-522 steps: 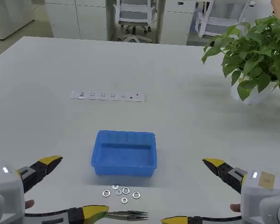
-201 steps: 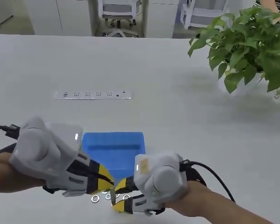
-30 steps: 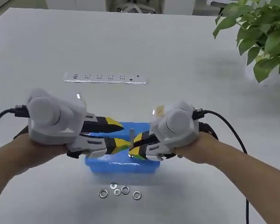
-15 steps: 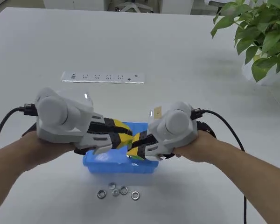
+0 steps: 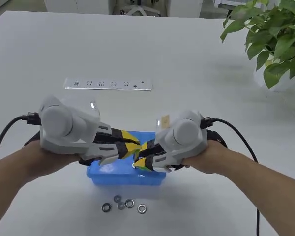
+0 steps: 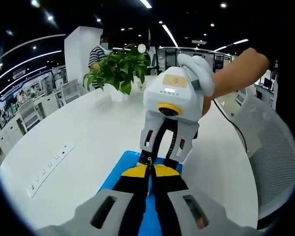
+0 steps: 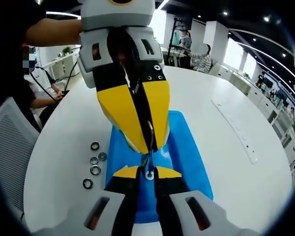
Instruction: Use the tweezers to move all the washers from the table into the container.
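Several small metal washers [image 5: 123,205] lie in a cluster on the white table just in front of the blue container [image 5: 108,172]. In the right gripper view the washers [image 7: 94,162] sit left of the container [image 7: 187,157]. Both grippers meet tip to tip above the container's near side. My left gripper [image 5: 132,147] and my right gripper [image 5: 141,161] are each shut on the thin metal tweezers [image 7: 150,147], which run between the two sets of yellow tips. In the left gripper view its jaws [image 6: 148,173] pinch the tweezers, facing the right gripper [image 6: 156,158].
A white power strip [image 5: 107,84] lies beyond the container. A potted green plant [image 5: 278,39] stands at the far right. Cables trail from both grippers. Open table surrounds the container on all sides.
The left gripper has moved right, closing up to the right gripper's tips. The tweezers, which stood upright and visible between them a second ago, are now covered by the jaws in the head view.
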`<state>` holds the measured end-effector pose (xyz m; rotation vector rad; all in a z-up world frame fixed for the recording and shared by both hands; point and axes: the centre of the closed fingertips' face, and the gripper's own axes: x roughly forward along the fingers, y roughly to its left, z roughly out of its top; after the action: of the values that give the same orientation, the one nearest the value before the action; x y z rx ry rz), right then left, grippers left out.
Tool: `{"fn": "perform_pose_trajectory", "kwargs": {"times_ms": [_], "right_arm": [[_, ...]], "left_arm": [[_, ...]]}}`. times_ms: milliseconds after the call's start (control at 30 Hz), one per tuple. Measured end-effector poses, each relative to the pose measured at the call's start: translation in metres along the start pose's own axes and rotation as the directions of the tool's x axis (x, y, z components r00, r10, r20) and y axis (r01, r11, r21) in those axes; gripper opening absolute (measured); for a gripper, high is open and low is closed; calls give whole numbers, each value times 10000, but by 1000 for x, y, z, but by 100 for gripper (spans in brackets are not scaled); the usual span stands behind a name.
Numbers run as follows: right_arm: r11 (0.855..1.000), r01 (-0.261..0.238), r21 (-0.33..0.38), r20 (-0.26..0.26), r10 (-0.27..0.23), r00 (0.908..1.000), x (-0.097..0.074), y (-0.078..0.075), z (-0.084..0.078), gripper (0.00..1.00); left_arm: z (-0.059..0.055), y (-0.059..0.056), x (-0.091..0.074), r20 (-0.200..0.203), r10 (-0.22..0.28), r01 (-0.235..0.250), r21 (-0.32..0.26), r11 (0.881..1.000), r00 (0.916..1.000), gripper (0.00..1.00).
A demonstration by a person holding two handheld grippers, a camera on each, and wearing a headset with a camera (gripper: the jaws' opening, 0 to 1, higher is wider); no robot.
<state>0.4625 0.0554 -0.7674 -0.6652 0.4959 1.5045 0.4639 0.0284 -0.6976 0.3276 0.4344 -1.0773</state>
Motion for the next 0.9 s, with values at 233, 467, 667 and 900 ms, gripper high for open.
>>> {"fn": "perform_pose_trajectory", "kwargs": {"times_ms": [233,467,667,900], "right_arm": [[9996,249,148,133,-251,9996,-6,-2,3,14],[9982,546,253,217,-552,9982,-17,-6,9,17],[9970,725,274,269,-733,9969,-27,-5,13,19],[9951,933,338,244,-941,9953,-39,-1,13,22]], "left_arm": [[0,1,0,-51,94,-93,137,9999,9999,6],[0,-1,0,-120,108,-105,198,9997,9999,6],[2,-4,0,-148,108,-104,263,9996,9998,6],[9,-7,-2,-88,174,-171,312,9994,9998,6]]}}
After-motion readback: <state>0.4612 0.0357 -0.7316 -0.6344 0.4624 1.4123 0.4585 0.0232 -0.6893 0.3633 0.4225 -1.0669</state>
